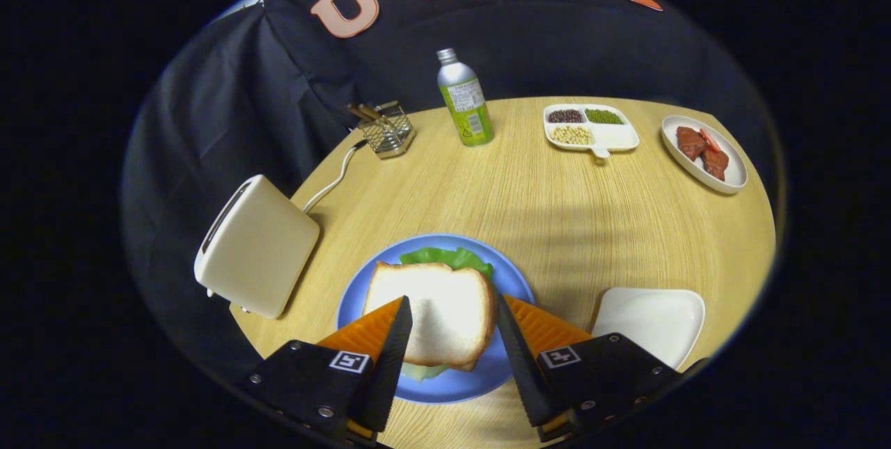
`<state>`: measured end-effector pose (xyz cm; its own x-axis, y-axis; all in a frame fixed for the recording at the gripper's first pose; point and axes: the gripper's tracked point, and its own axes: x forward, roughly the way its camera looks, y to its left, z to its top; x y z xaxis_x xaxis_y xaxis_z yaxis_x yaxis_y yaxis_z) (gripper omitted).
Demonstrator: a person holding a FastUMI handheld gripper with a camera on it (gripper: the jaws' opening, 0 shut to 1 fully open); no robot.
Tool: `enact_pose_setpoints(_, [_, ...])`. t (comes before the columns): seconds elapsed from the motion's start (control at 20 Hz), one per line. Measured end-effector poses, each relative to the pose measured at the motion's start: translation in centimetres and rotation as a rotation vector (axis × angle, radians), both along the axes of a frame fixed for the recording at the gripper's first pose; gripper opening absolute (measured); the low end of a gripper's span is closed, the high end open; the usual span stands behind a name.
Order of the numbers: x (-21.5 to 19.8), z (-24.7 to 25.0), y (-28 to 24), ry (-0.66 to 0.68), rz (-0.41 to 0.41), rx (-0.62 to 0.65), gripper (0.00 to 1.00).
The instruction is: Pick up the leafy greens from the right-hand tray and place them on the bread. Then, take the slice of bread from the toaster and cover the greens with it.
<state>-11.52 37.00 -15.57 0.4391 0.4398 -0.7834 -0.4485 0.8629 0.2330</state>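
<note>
Gripper: the gripper point(451, 313) hangs above the plate with its two wedge-shaped fingers spread wide; the bread shows in the gap between them, and whether the tips touch its sides cannot be told.
Finger mounts: blocky, matte bodies with small screws and a square printed marker on each; their lower parts are cut off.
Bread slice: the bread slice point(438, 313) is soft, pale and square with rounded corners and a thin tan crust; it lies flat on top of the greens, between the fingers.
Leafy greens: the leafy greens point(452, 257) show as a ruffled edge peeking past the far side of the slice and a paler bit at its near edge; the rest is covered.
Plate: the blue plate point(511, 282) is round and smooth, partly hidden by the fingers.
Toaster: the toaster point(256, 248) is a cream, rounded box just beside the plate, at the table's edge; its slot is seen at a steep angle, so the inside is hard to make out.
Empty tray: a white, glossy tray point(651, 324) with rounded corners lies on the plate's other side.
Table: the table point(557, 191) has a light wood-grain top.
Farther off: a wire holder point(388, 130), a metal bottle point(465, 101), a divided dish point(592, 130) of small beans, and an oval dish point(704, 153) with reddish-brown pieces too small to identify.
</note>
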Motion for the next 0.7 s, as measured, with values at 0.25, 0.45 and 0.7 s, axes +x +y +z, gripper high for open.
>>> enact_pose_setpoints(0.25, [1.7,7.0,-0.5,-0.193,-0.014,0.016,0.86])
enact_pose_setpoints(0.45, [2.4,13.2,-1.3,-0.392,-0.035,0.036,0.89])
enact_pose_setpoints(0.7, [2.2,21.0,-3.2,-0.624,-0.081,0.062,0.92])
